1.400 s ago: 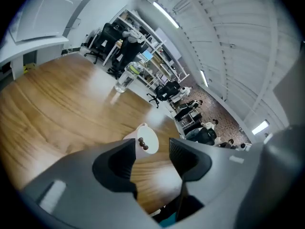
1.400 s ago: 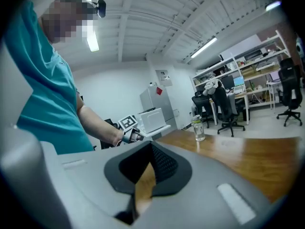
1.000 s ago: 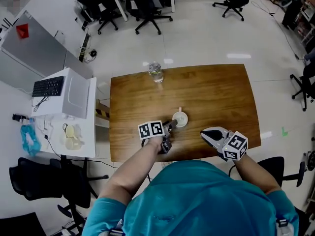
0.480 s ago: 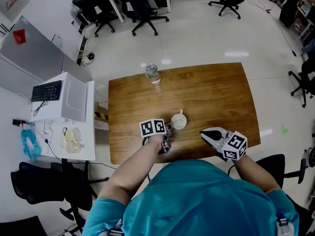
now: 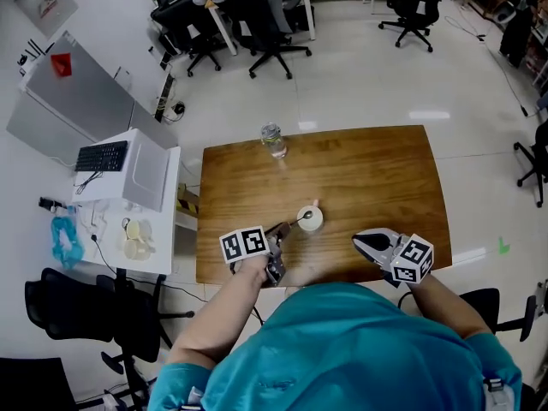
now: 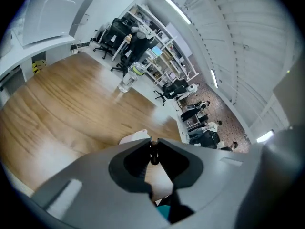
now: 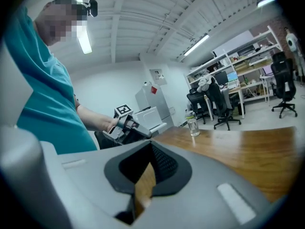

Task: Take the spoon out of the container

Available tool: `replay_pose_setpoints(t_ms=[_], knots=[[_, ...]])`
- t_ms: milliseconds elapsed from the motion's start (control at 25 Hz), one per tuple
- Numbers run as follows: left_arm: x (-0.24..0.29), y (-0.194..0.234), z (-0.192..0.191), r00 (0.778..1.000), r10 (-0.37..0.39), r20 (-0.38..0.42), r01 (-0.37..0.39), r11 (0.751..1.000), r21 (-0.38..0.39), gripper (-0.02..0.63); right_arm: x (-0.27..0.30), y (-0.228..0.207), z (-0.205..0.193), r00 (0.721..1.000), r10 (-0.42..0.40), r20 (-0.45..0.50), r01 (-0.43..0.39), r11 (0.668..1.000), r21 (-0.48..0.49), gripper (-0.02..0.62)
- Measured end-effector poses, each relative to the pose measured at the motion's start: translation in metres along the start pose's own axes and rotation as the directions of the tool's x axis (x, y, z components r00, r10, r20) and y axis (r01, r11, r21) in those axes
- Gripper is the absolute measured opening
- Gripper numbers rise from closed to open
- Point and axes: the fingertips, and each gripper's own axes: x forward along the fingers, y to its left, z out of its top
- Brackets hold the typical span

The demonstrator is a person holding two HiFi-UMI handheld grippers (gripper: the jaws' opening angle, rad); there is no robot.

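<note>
A small white container (image 5: 311, 219) stands near the front middle of the wooden table (image 5: 368, 169). A spoon (image 5: 295, 222) leans out of it toward the left, its bowl end still at the rim. My left gripper (image 5: 281, 229) is shut on the spoon's handle. In the left gripper view the thin dark handle (image 6: 153, 157) sits pinched between the jaws of the left gripper (image 6: 153, 144), with the container (image 6: 134, 138) just beyond. My right gripper (image 5: 360, 237) hovers over the table's front edge, right of the container, jaws shut (image 7: 151, 146) and empty.
A clear water bottle (image 5: 272, 139) stands at the table's far left edge, also seen as the bottle (image 7: 192, 125) in the right gripper view. A white side desk with a keyboard (image 5: 101, 156) sits left of the table. Black office chairs (image 5: 77, 311) stand around.
The left jaws have shut on the spoon's handle and drawn back a little toward the near left, tilting the spoon out over the container's rim. The right gripper has stayed put.
</note>
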Motion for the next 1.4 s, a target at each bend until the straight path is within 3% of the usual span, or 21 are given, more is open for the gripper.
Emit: replay_pose_setpoints(t_ms=[120,320,520,680,920,1200,1400], knots=[[-0.035,-0.035,-0.018,0.993,-0.086,0.083,0.084,0.996,0.025,0.048,-0.023,0.010,-0.002,0.999,0.038,0.021,-0.038,0.999,0.002,0.002],[-0.090,-0.073,-0.050,0.961,-0.189,0.201,0.173,0.980,0.094,0.048,-0.044,0.031,-0.010,0.995,0.086,0.044,-0.086,0.996,0.002,0.002],[-0.173,-0.071,-0.085,0.914,-0.298,0.276,0.262,0.951,0.163,0.048,-0.034,0.110,-0.015,0.993,0.097,0.074,-0.095,0.995,-0.022,0.002],[-0.248,-0.043,-0.124,0.897,-0.366,0.249,0.323,0.925,0.197,0.048,-0.008,0.196,-0.026,0.996,0.053,0.077,-0.052,0.999,-0.017,0.002],[-0.342,-0.020,-0.165,0.863,-0.475,0.172,0.416,0.861,0.292,0.048,0.027,0.301,-0.057,0.993,-0.068,0.098,0.065,0.997,0.037,0.002],[-0.393,-0.008,-0.231,0.840,-0.519,0.161,0.463,0.839,0.286,0.049,0.011,0.384,-0.082,0.987,-0.123,0.107,0.123,0.992,0.004,0.002],[-0.401,-0.034,-0.294,0.834,-0.517,0.193,0.448,0.838,0.312,0.049,-0.038,0.427,-0.106,0.990,-0.077,0.121,0.086,0.994,-0.070,0.002]])
